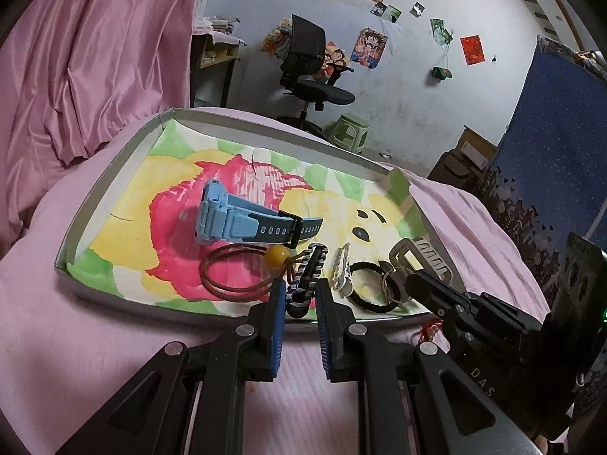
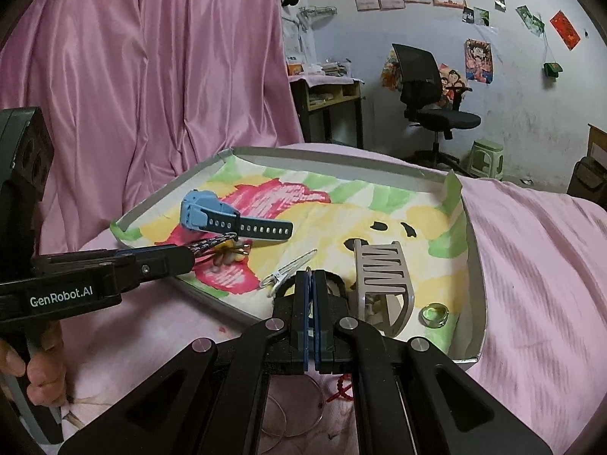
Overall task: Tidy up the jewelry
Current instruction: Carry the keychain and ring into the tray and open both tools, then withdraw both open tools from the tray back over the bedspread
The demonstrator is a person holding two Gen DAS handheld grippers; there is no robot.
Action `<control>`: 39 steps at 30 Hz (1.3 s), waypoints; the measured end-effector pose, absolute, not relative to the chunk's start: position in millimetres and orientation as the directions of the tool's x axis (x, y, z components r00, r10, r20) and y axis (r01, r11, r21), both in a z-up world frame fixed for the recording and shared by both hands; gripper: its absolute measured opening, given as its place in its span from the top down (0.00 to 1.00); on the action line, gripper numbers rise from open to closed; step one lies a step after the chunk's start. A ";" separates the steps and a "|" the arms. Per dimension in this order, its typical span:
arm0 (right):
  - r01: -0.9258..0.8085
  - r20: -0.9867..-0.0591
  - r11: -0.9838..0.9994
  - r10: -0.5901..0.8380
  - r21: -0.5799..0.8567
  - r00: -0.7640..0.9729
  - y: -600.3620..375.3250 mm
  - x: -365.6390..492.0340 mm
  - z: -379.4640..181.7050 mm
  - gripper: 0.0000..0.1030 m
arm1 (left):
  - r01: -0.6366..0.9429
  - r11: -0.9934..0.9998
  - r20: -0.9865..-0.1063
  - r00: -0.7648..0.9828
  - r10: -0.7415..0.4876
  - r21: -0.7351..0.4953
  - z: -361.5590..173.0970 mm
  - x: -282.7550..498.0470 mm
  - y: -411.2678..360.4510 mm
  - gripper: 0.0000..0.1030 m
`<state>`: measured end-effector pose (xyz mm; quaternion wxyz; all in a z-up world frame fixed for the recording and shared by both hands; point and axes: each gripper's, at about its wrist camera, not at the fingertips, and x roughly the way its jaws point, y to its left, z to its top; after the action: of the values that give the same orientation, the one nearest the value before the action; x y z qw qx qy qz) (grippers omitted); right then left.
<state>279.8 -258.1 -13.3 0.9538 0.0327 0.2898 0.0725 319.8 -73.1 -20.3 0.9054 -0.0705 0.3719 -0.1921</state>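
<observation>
I have both tongs down at the near rim of the tray (image 1: 114, 174), which sits on the pink bed (image 1: 114, 341). My left tongs (image 1: 299, 295) stand only slightly apart, pinching the near end of a striped braided cord bracelet (image 1: 309, 271) that lies inside the tray. Just left of that bracelet is a brown cord loop (image 1: 227, 276) with an amber bead (image 1: 278, 254); beyond it lies the blue watch (image 1: 242, 216). Right of the bracelet come a silver hair clip (image 1: 341, 265), a black braided band (image 1: 364, 284) and a grey hair claw (image 2: 383, 284). My right tongs (image 2: 312, 284) are closed flat, nipping a thin ring at the black band, crowded by the claw. A green ring (image 2: 435, 313) sits in the tray's right corner.
</observation>
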 end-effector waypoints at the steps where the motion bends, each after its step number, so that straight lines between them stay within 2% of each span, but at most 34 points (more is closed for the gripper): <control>1: -0.117 -0.550 0.988 0.154 0.103 0.821 -258.1 279.5 -14.1 0.98 | 0.296 0.916 -0.646 0.650 -0.400 -0.270 -20.2 319.7 -73.3 0.85; 7: -0.119 -0.562 0.987 0.159 0.107 0.812 -259.0 279.2 -15.6 0.96 | 0.296 0.916 -0.646 0.650 -0.400 -0.270 -19.3 319.3 -72.6 0.83; 10: -0.114 -0.549 0.988 0.154 0.106 0.822 -260.5 273.4 -12.4 0.84 | 0.300 0.914 -0.635 0.658 -0.405 -0.271 -16.6 315.5 -72.4 0.71; 11: -0.111 -0.542 0.988 0.151 0.106 0.827 -261.3 271.1 -10.9 0.74 | 0.300 0.915 -0.630 0.664 -0.403 -0.269 -15.4 313.0 -71.4 0.62; 12: -0.108 -0.533 0.988 0.148 0.106 0.833 -262.0 268.3 -9.3 0.68 | 0.295 0.918 -0.622 0.675 -0.396 -0.265 -13.4 309.6 -70.0 0.53; 14: -0.102 -0.517 0.989 0.142 0.105 0.844 -263.7 262.7 -5.5 0.67 | 0.288 0.922 -0.606 0.694 -0.388 -0.261 -9.7 303.3 -67.2 0.49; 17: -0.084 -0.492 0.992 0.121 0.096 0.862 -266.9 253.1 1.2 0.67 | 0.275 0.930 -0.601 0.710 -0.366 -0.243 -5.1 293.5 -63.1 0.48; 19: -0.066 -0.472 0.993 0.103 0.094 0.876 -270.5 245.2 6.0 0.63 | 0.264 0.938 -0.583 0.735 -0.347 -0.225 -0.8 283.1 -59.0 0.40; 21: -0.049 -0.450 0.994 0.087 0.096 0.889 -274.9 238.0 10.3 0.53 | 0.244 0.947 -0.557 0.767 -0.320 -0.209 3.3 271.8 -55.3 0.27; 25: -0.017 -0.397 0.994 0.059 0.110 0.916 -284.9 220.0 21.9 0.42 | 0.227 0.957 -0.508 0.811 -0.289 -0.180 13.1 249.8 -52.8 0.23; 27: -0.007 -0.374 0.993 0.051 0.119 0.926 -288.3 209.7 26.3 0.33 | 0.222 0.961 -0.484 0.830 -0.276 -0.167 17.1 238.3 -52.9 0.12; 33: 0.008 -0.314 0.991 0.035 0.136 0.949 -295.9 178.4 36.6 0.11 | 0.218 0.968 -0.427 0.869 -0.249 -0.120 24.5 206.5 -54.7 0.07; 39: 0.013 -0.296 0.994 0.019 0.105 0.955 -299.8 153.6 40.1 0.02 | 0.231 0.968 -0.400 0.881 -0.252 -0.102 26.1 179.5 -53.6 0.02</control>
<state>153.6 -299.8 40.1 0.9872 0.0529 0.1502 0.0015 179.5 -53.6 26.1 0.9695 -0.0257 0.2095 -0.1245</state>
